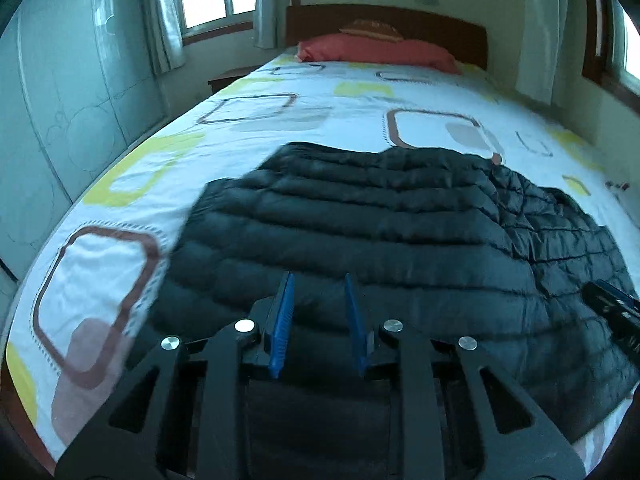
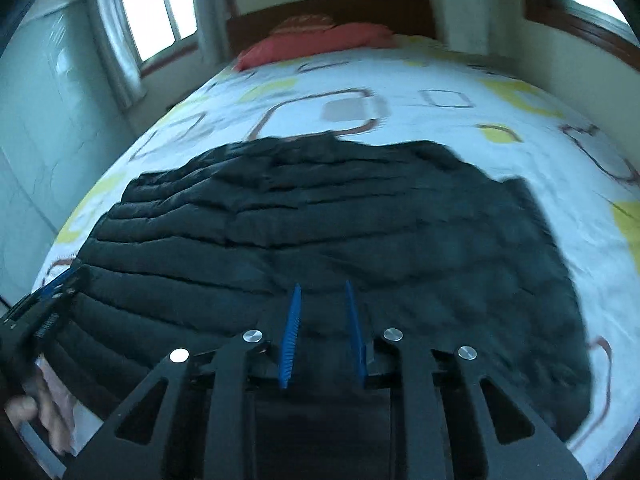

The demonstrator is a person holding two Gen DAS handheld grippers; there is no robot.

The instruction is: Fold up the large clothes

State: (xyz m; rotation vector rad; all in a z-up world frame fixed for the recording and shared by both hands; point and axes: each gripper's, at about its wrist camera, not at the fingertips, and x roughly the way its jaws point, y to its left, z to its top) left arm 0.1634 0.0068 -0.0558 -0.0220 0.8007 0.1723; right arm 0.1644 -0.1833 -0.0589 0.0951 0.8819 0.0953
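A black quilted down jacket [image 1: 360, 232] lies spread on the bed, its near hem towards me; it also fills the middle of the right wrist view [image 2: 340, 232]. My left gripper [image 1: 318, 280] is open and empty, its blue pads hovering over the jacket's near left part. My right gripper [image 2: 322, 290] is open and empty over the jacket's near middle. The right gripper shows at the right edge of the left wrist view [image 1: 612, 312]. The left gripper shows at the left edge of the right wrist view [image 2: 44, 308], with the hand holding it below.
The bed has a white sheet [image 1: 280, 120] with brown and yellow squares. A red pillow [image 1: 376, 52] and wooden headboard [image 1: 384, 20] are at the far end. A wardrobe [image 1: 60, 100] stands left, windows with curtains behind and right.
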